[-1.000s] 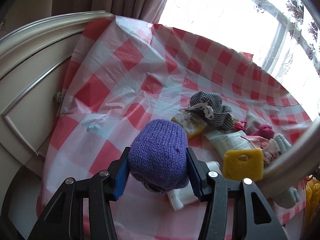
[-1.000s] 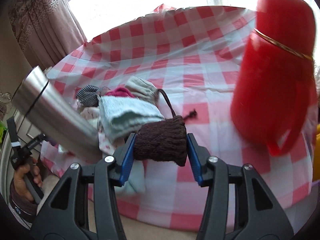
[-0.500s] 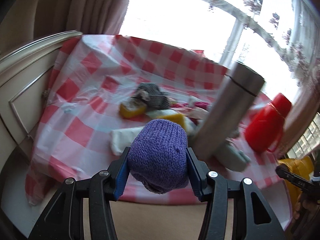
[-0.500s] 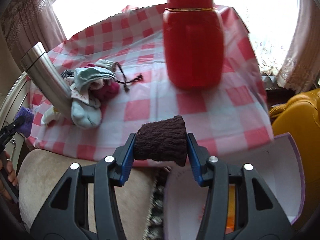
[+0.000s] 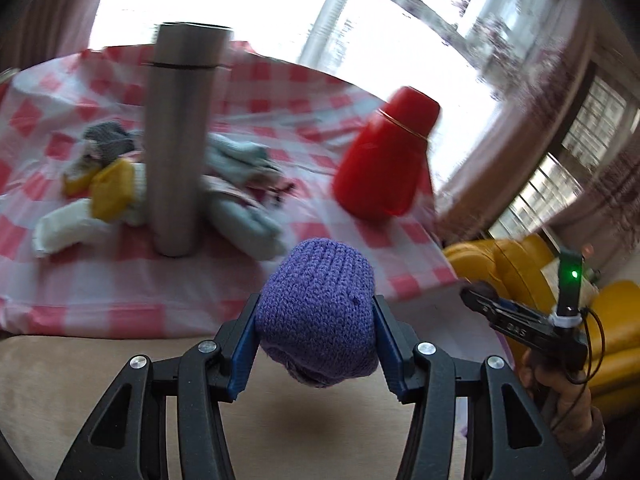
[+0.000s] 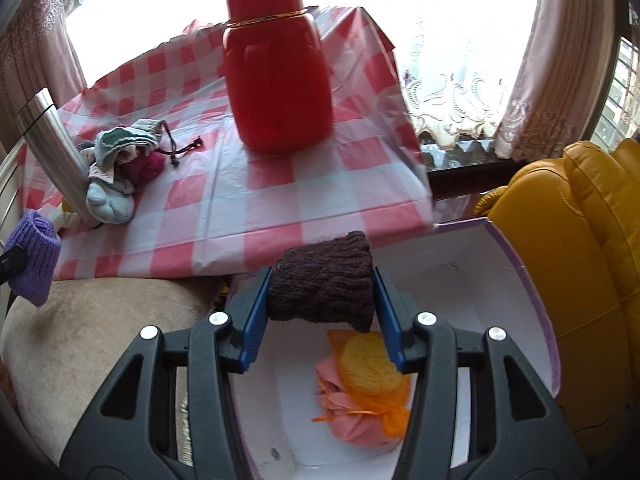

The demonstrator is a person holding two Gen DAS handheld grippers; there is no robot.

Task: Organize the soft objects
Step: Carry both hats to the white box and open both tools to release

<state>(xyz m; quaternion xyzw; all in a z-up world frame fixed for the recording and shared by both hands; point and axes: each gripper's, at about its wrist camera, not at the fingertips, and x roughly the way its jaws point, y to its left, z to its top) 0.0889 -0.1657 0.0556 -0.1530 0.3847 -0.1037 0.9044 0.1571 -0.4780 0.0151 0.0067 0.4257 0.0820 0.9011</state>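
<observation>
My left gripper [image 5: 316, 320] is shut on a purple knitted piece [image 5: 318, 312], held over a beige cushion in front of the checked table. That purple piece [image 6: 34, 258] also shows at the left edge of the right wrist view. My right gripper [image 6: 322, 282] is shut on a dark brown knitted piece [image 6: 322, 282], held above an open white box [image 6: 472, 280] with a purple rim. Inside the box lie a pink cloth bundle [image 6: 352, 412] and a yellow round sponge [image 6: 368, 364]. A heap of socks and cloths [image 5: 240, 184] [image 6: 120, 160] remains on the table.
A steel flask [image 5: 180, 136] and a red flask [image 6: 276, 68] stand on the red-and-white checked tablecloth [image 6: 320, 184]. A yellow leather armchair [image 6: 580, 264] is to the right of the box. A beige cushion [image 5: 100, 372] lies before the table. Curtains and a bright window are behind.
Both grippers drew back off the table with their knitted pieces. The left one swung right, off the table's edge to over the cushion. The right one came over the open box.
</observation>
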